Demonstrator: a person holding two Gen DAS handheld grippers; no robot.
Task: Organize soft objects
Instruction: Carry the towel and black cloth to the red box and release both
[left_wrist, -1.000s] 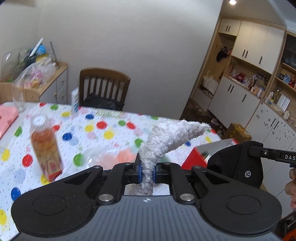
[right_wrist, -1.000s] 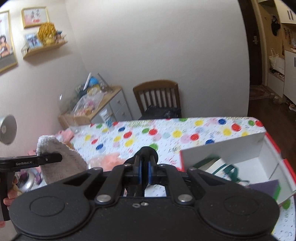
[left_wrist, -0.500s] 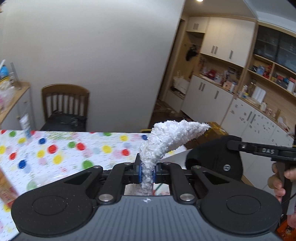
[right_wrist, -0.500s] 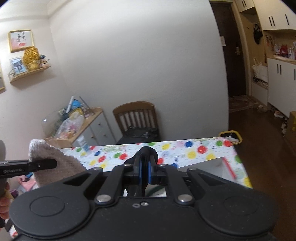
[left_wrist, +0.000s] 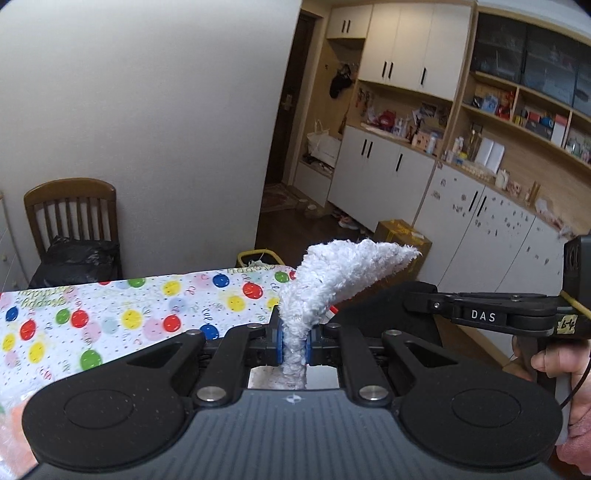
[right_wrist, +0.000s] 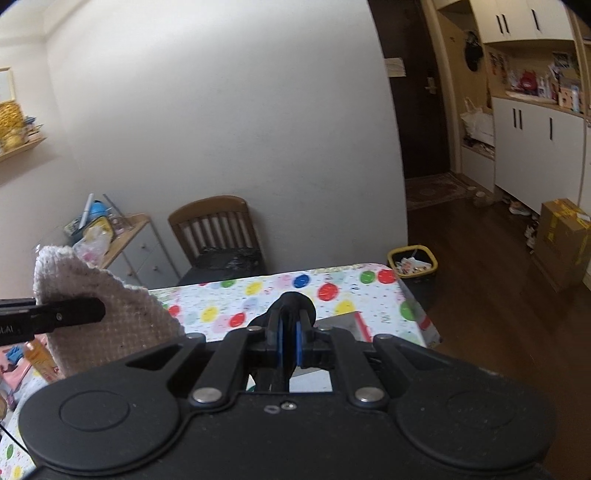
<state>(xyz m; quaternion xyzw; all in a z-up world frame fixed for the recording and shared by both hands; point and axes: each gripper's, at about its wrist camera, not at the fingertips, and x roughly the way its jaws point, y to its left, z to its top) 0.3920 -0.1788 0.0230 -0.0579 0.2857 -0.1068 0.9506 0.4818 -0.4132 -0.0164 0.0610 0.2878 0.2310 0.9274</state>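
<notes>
table (left_wrist: 122, 325): polka-dot cloth, near edge below both grippers; a box corner (right_wrist: 356, 323) showed just past the right gripper
cloth (left_wrist: 332, 280): white, fluffy, pinched by a fold, the rest standing up and leaning right, clear of the table
left gripper (left_wrist: 294, 341): pressed on the cloth
black item (right_wrist: 291, 306): dark, soft-looking; what it was i could not tell
right gripper (right_wrist: 289, 345): pinched on the black item
step: likely carrying both to the box
tip: keep both grips tight; lower cloth fully inside before letting go
</notes>
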